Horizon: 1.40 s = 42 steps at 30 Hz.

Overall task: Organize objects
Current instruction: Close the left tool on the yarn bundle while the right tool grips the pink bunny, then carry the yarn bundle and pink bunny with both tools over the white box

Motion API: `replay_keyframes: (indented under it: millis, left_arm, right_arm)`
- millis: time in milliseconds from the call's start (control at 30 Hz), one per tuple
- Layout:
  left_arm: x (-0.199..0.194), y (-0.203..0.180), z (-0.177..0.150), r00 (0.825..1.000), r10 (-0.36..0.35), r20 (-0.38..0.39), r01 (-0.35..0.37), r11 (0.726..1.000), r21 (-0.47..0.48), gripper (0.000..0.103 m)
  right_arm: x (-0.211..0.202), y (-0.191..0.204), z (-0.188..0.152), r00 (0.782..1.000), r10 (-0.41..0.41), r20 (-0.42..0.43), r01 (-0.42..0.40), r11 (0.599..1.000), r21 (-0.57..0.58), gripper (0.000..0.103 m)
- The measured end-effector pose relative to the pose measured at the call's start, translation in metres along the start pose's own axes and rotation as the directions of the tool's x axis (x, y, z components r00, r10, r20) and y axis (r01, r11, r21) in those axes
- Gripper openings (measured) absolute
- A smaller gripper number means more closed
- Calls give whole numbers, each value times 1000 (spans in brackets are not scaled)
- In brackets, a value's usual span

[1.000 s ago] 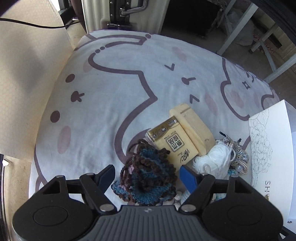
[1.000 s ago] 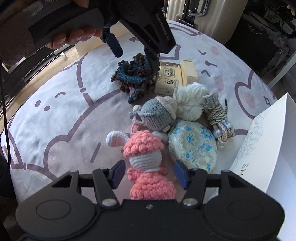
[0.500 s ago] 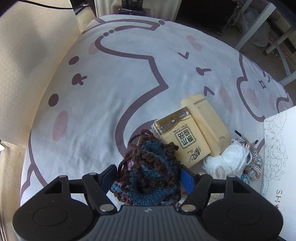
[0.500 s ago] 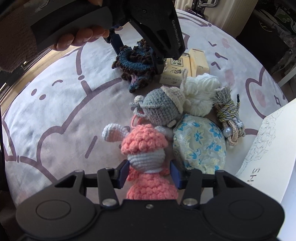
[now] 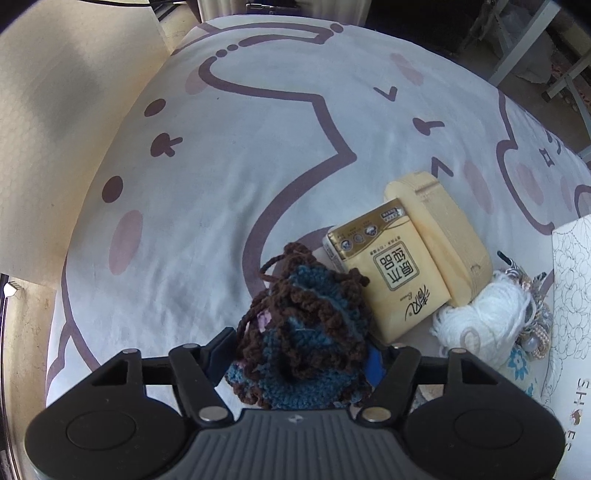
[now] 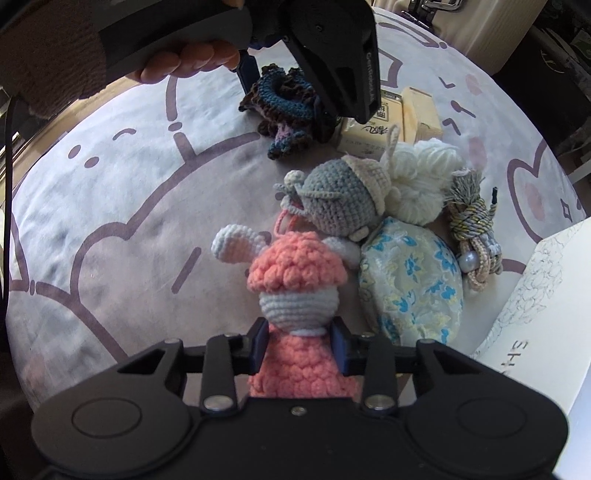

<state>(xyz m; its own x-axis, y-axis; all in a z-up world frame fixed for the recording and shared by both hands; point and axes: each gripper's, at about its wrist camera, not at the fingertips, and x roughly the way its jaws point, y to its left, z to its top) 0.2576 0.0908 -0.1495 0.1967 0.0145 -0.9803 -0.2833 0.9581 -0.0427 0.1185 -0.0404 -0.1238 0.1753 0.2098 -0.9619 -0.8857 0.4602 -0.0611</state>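
My left gripper (image 5: 299,356) is shut on a brown and blue crochet pouch (image 5: 303,325), which rests on the bed; it also shows in the right wrist view (image 6: 288,99). My right gripper (image 6: 300,347) is shut on a pink crochet bunny doll (image 6: 295,291) at its body. A grey crochet doll (image 6: 340,199), a white yarn ball (image 6: 417,177), a floral fabric pouch (image 6: 413,280) and a braided cord bundle (image 6: 476,229) lie close behind the bunny. A yellow tissue pack (image 5: 391,269) and a pale wooden block (image 5: 439,229) lie beside the crochet pouch.
Everything lies on a white bedsheet (image 5: 221,177) with purple cartoon outlines. A white box (image 6: 546,314) with line drawings stands at the right, also in the left wrist view (image 5: 572,325). A suitcase (image 6: 443,11) stands beyond the bed. A cream wall (image 5: 55,110) is at left.
Both grippers moved forward and closed: the left around the brown and blue pouch, the right around the pink bunny's body.
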Motion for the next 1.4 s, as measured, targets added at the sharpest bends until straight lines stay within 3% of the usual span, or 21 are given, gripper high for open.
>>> replay_keyframes:
  millis: [133, 333, 767, 1000, 1400]
  left_arm:
    - [-6, -2, -2, 1000, 0, 15, 0, 1000, 24, 58]
    - [-24, 7, -6, 998, -16, 61, 15, 1000, 17, 56]
    - [-77, 35, -25, 985, 0, 173, -3, 1000, 15, 56]
    - [-121, 34, -36, 962, -10, 273, -9, 998, 67, 56]
    - [-187, 6, -75, 898, -82, 432, -6, 980, 198, 56]
  right_arm:
    - [-1, -4, -1, 1000, 14, 6, -15, 999, 51, 33]
    - [-14, -21, 1, 996, 68, 54, -78, 972, 222, 32]
    - [-52, -34, 5, 990, 0, 139, -46, 943, 329, 32]
    - [-86, -51, 5, 973, -49, 227, -46, 918, 395, 32]
    - [-147, -85, -13, 922, -172, 347, -43, 846, 532, 32]
